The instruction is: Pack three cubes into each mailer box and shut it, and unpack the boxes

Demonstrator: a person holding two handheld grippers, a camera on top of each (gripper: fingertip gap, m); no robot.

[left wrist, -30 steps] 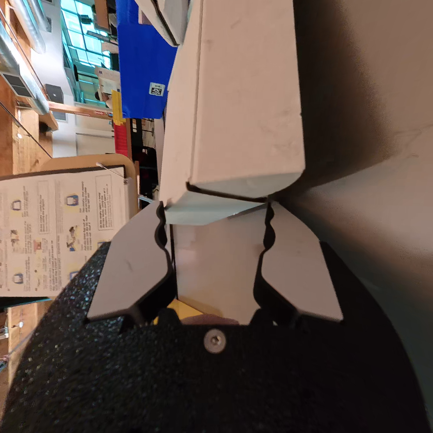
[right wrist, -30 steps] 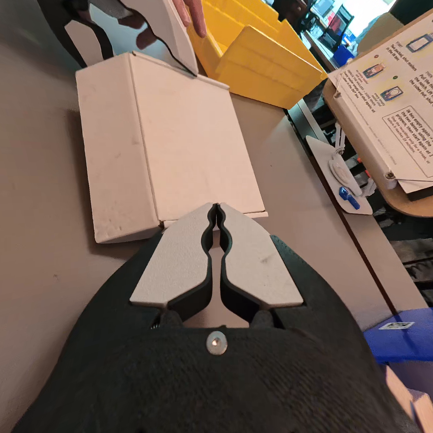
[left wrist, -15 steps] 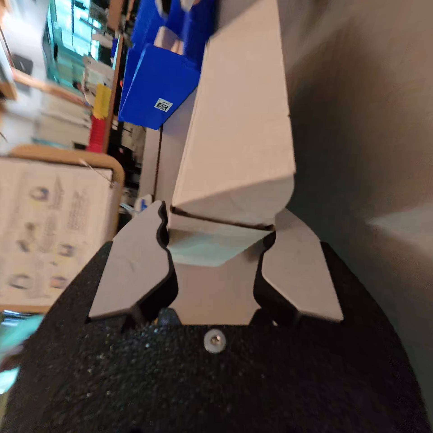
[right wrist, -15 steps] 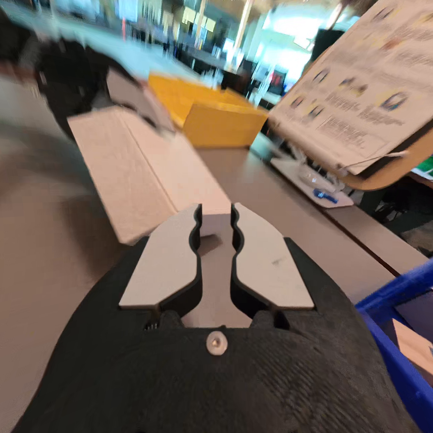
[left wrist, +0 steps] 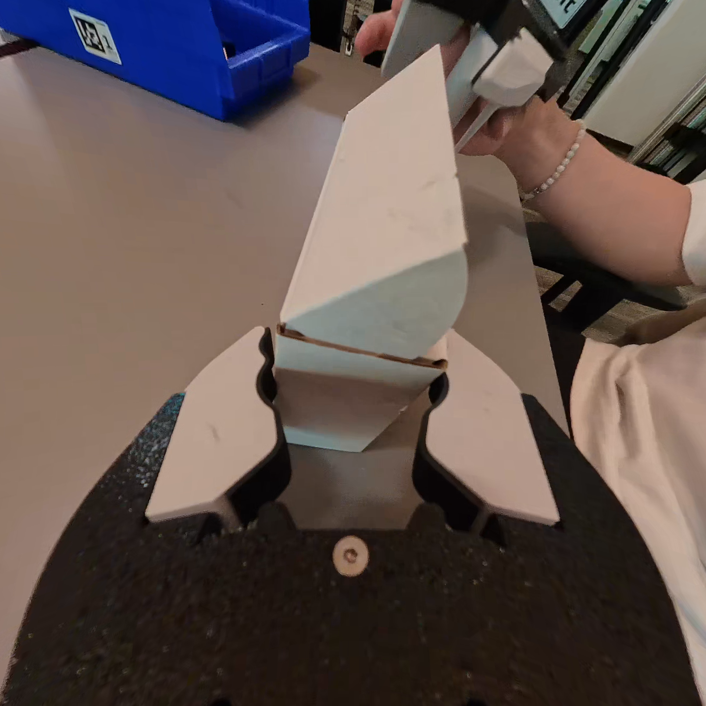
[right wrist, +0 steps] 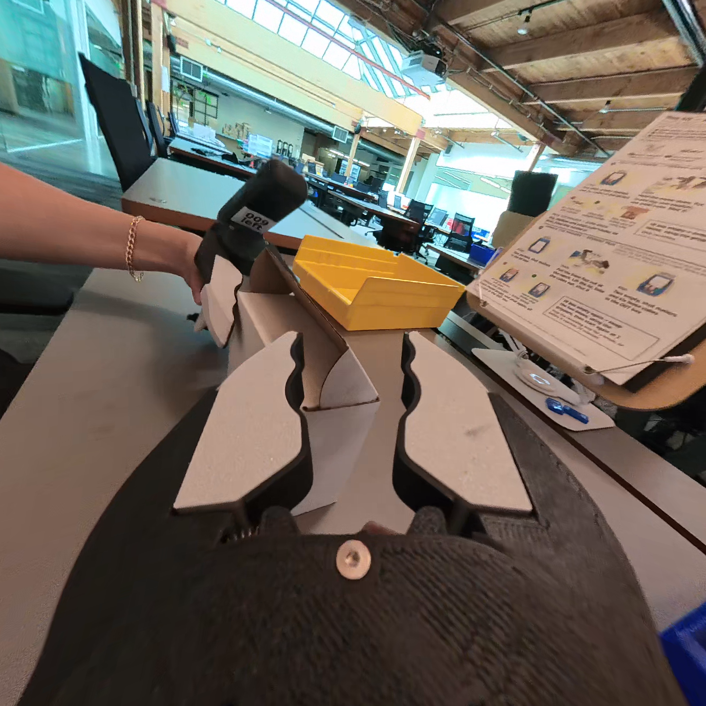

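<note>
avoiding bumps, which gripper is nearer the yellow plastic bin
Left. The left gripper grips the white cardboard mailer box's far end beside the yellow plastic bin; the right gripper straddles its near end.

We see skylights (right wrist: 344,42) upper centre, bright | wooden ceiling beams (right wrist: 573,42) upper right | rows of desks (right wrist: 363,206) mid-frame with a black chair (right wrist: 118,126) upper left | our grey tabletop (left wrist: 133,229) at left
</note>
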